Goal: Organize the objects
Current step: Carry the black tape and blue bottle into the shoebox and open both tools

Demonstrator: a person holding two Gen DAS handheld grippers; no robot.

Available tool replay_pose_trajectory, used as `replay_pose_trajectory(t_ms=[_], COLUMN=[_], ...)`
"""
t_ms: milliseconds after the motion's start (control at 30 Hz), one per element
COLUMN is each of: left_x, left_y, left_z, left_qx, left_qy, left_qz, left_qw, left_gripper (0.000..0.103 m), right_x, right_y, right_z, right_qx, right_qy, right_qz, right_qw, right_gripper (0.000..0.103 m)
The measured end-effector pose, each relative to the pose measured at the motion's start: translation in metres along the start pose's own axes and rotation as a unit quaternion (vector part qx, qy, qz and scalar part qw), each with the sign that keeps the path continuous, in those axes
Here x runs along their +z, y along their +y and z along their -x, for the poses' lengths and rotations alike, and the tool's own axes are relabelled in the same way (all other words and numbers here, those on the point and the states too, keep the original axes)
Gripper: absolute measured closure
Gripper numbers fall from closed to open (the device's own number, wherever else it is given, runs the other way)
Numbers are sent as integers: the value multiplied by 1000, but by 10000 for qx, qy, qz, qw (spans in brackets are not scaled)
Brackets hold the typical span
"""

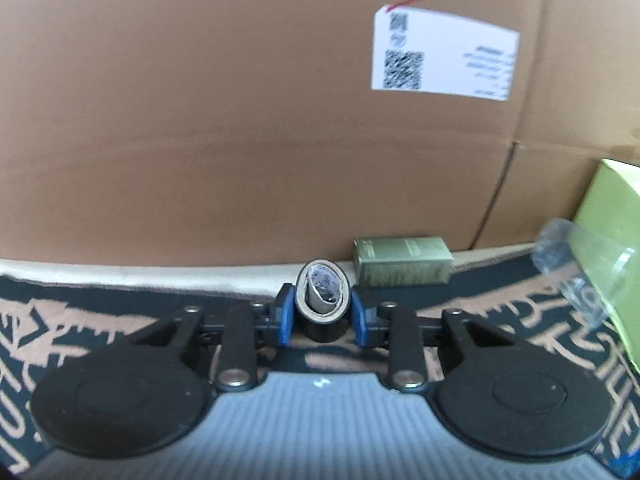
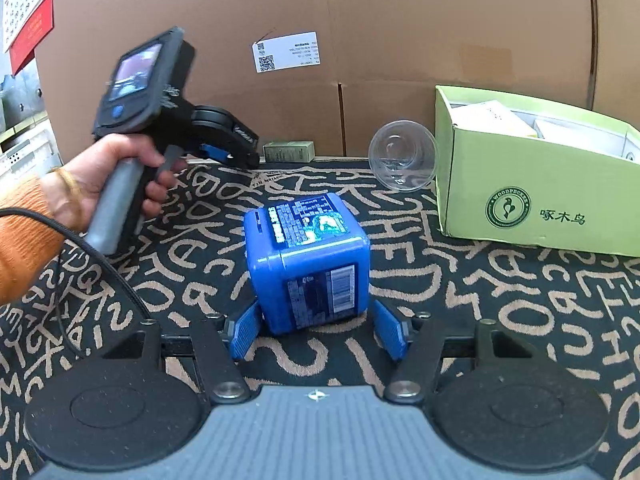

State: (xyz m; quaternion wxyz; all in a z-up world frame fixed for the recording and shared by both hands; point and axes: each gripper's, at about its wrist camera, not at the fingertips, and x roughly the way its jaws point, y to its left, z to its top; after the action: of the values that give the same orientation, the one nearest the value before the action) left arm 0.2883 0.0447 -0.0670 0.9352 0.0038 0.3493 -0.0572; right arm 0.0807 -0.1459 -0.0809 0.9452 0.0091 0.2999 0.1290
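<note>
A small roll point(image 1: 321, 294), a cardboard tube wound with dark material and with paper tucked in its core, is seen between the blue pads point(image 1: 285, 317) of the left gripper point(image 1: 321, 316) in the left wrist view. The jaws are narrow and set close on both sides of the roll; whether the pads actually press on it cannot be told, since a thin gap seems to show at each side. Just beyond the roll, a small green box point(image 1: 402, 261) lies against the foot of a large cardboard wall point(image 1: 240, 120), which bears a white label point(image 1: 444, 58). A clear plastic cup point(image 2: 402, 155) lies on its side on the patterned cloth point(image 2: 500, 292), its mouth facing the camera, just beside a light green carton point(image 2: 532, 196) whose top is open and in which white packets are seen. In the right wrist view, a blue cube point(image 2: 308, 268) stands on the cloth between the spread fingers of the right gripper point(image 2: 316, 330); the jaws are wide and clear space is left on both sides, so the cube is not gripped. At the left of that view the left gripper is held by a hand point(image 2: 116, 184) in an orange sleeve point(image 2: 24, 240), with a black cable point(image 2: 96, 260) trailing from it.
</note>
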Motion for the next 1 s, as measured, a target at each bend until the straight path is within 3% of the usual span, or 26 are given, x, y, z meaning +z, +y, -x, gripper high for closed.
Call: replay_pose_trajectory(t_ms=[100,333,467,533,600,667,933,1000], left_x=[-9,-42,-66,-76,-82,-82,-85,-85], left_y=[4,-11,-27,-30,-32,-33,-42,-44], left_z=[30,96,108,111,104,104,99,101], left_qx=[-413,-1113,-1162,-1131,-1160,-1105,-846,-881], left_qy=[-17,149,297,351,409,417,449,423], left_qz=[18,-579,-897,-982,-895,-848,-1085,-1156], left_qw=[9991,9920,9887,9881,9884,9894,9895,9885], left_gripper=[75,74,74,69,49,44,47,68], right_x=[2,11,5,0,-6,-9,-7,-6], right_y=[-2,-6,0,2,2,3,5,7], right_z=[-2,-10,2,12,20,24,25,24], right_qx=[-3,-145,-233,-174,-119,-119,-215,-212], right_qy=[-38,-178,-169,-148,-108,-65,-178,-224], right_qz=[59,84,45,-11,-33,44,-19,7], right_qw=[10000,9997,9996,9997,9999,9999,9996,9995], right_gripper=[37,40,40,40,40,40,37,37])
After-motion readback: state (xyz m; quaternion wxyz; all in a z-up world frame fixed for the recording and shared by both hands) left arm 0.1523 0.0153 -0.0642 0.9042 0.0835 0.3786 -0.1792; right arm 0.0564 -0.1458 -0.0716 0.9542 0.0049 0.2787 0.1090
